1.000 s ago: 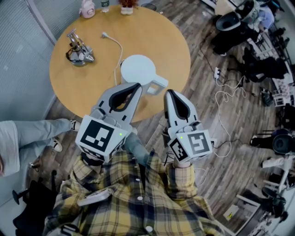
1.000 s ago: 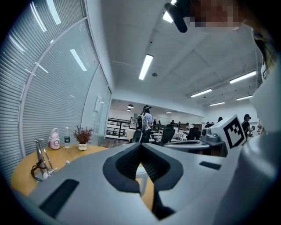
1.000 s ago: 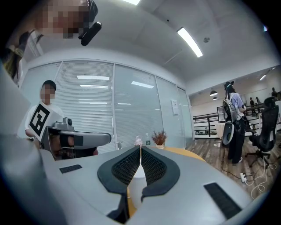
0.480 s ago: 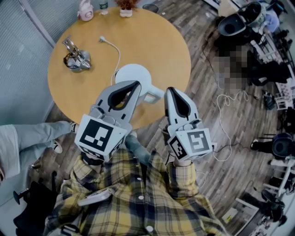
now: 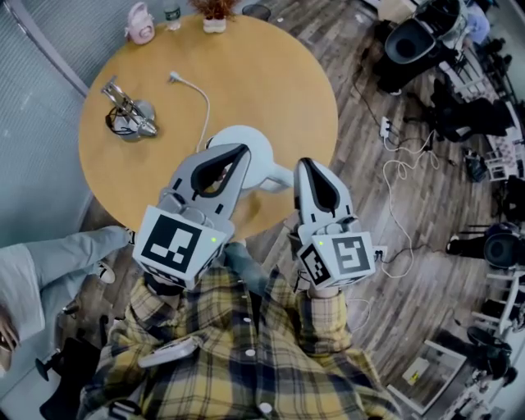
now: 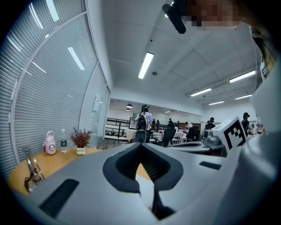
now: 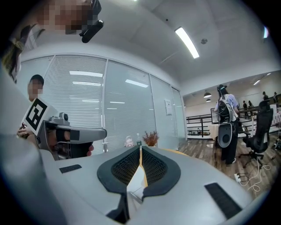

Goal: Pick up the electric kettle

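Note:
The white electric kettle (image 5: 246, 146) stands near the front edge of the round wooden table (image 5: 271, 74), its handle (image 5: 279, 175) pointing to the lower right. Its white cord and plug (image 5: 175, 78) lie behind it. My left gripper (image 5: 244, 152) is shut and empty, its tips over the kettle's near side. My right gripper (image 5: 302, 163) is shut too, just right of the handle and apart from it. In the left gripper view the jaws (image 6: 140, 144) meet with a sliver of white kettle below them. The right gripper view shows its gripper (image 7: 140, 147) closed to a thin slit.
A metal object (image 5: 125, 116) sits on the table's left side. A pink item (image 5: 138, 20), a bottle (image 5: 171, 10) and a small plant (image 5: 213, 8) stand at the far edge. A seated person's leg (image 5: 57, 246) is at left. Office chairs (image 5: 410, 41) and floor cables (image 5: 398, 176) are at right.
Both grippers have moved forward toward the table, so the kettle now lies closer under their tips. Both stay shut.

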{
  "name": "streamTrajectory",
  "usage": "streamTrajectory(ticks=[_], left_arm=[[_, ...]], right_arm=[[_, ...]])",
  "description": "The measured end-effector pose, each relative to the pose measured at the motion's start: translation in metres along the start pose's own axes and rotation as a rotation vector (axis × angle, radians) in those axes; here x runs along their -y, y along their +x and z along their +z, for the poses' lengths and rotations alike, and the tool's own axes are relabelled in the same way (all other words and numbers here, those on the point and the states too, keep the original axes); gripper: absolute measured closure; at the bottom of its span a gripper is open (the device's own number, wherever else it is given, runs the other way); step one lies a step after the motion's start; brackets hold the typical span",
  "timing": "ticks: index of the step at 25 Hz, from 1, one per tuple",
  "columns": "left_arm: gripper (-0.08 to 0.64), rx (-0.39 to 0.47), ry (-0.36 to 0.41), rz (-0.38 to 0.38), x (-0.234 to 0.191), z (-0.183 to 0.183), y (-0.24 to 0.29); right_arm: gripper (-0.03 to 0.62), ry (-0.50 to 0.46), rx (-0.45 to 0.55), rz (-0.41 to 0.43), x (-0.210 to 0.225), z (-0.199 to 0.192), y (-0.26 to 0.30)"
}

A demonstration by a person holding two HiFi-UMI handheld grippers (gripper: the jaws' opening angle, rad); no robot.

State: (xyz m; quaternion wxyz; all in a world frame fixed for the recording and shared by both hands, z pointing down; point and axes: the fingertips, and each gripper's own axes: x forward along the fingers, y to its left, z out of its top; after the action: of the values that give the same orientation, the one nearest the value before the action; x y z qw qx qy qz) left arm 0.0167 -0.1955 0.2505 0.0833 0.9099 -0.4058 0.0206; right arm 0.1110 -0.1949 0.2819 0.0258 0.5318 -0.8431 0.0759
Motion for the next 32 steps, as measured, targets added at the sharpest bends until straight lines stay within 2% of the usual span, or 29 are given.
streamTrajectory(ticks=[13, 14, 16, 22, 32], left_arm=[[0.557, -0.047, -0.049, 0.013, -0.029, -0.03, -0.014], [0.557, -0.048, -0.049, 0.014, -0.031, -0.03, -0.013], [0.557, -0.046, -0.048, 0.019, -0.035, -0.028, -0.011], [0.557, -0.056, -0.049, 0.048, -0.048, -0.039, -0.018], [0.557, -0.082, -0.072, 0.09, -0.065, -0.066, -0.023]], right_arm=[[0.551, 0.039, -0.042, -0.055, 0.001, -0.041, -0.005], [0.534, 0.04, -0.042, -0.057, 0.003, -0.043, -0.005], [0.457, 0.039, -0.046, -0.063, 0.008, -0.046, -0.004], [0.365, 0.036, -0.071, -0.117, 0.011, -0.075, -0.011], [0.345, 0.026, -0.138, -0.148, 0.018, -0.122, -0.012]])
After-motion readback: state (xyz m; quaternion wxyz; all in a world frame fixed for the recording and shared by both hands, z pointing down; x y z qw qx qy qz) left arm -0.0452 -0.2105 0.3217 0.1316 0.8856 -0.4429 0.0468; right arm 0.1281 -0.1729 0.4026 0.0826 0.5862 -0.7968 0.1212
